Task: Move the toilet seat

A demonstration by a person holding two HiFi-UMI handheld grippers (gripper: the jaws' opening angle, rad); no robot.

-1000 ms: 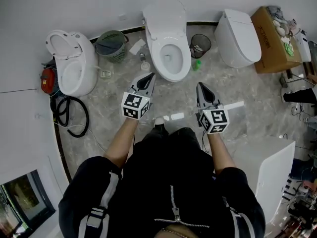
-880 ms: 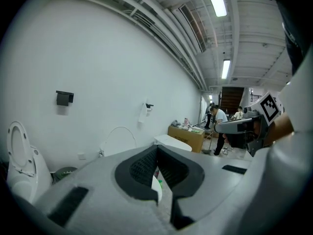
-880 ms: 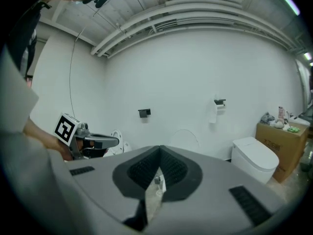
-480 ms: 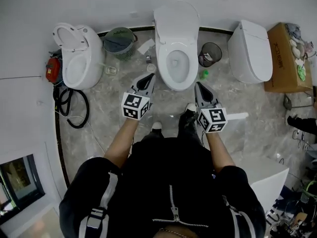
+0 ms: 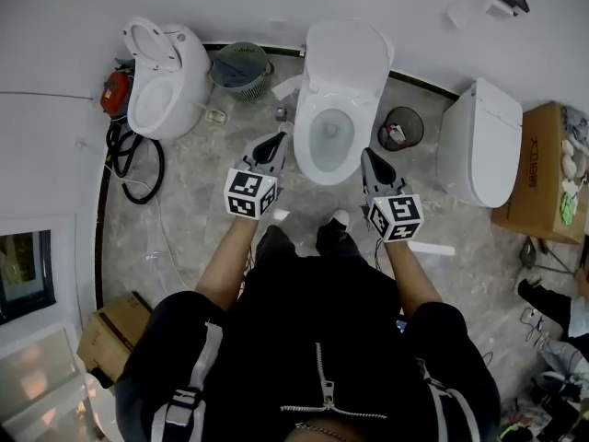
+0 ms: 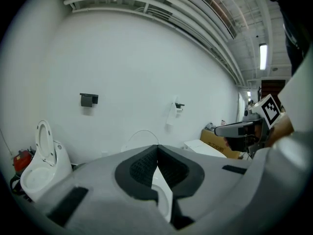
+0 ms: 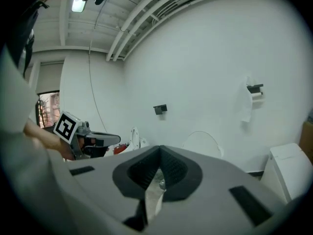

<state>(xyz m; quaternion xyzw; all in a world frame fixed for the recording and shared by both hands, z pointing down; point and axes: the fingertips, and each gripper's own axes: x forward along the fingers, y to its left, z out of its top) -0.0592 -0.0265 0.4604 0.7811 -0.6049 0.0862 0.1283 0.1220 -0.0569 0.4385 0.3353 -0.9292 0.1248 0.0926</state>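
Observation:
The middle white toilet [image 5: 329, 141] stands against the far wall with its lid [image 5: 346, 55] raised and the bowl open. My left gripper [image 5: 279, 140] hovers at the bowl's left side, shut and holding nothing. My right gripper [image 5: 367, 156] hovers at the bowl's right side, also shut and holding nothing. In the left gripper view the shut left gripper [image 6: 157, 146] points at the raised lid [image 6: 142, 133], and the right gripper [image 6: 243, 129] shows at the right. In the right gripper view the shut right gripper [image 7: 159, 149] faces the lid [image 7: 203, 139].
A second toilet [image 5: 164, 79] with its seat up stands at the left, a closed one [image 5: 482, 153] at the right. A green basket [image 5: 239, 66], a black mesh bin [image 5: 399, 129], a coiled black hose [image 5: 129, 168] and cardboard boxes [image 5: 547, 175] [image 5: 112, 335] lie around on the marble floor.
The person has stepped nearer the middle toilet and the view has swung, so the toilet now lies between the two grippers. Both grippers stay shut.

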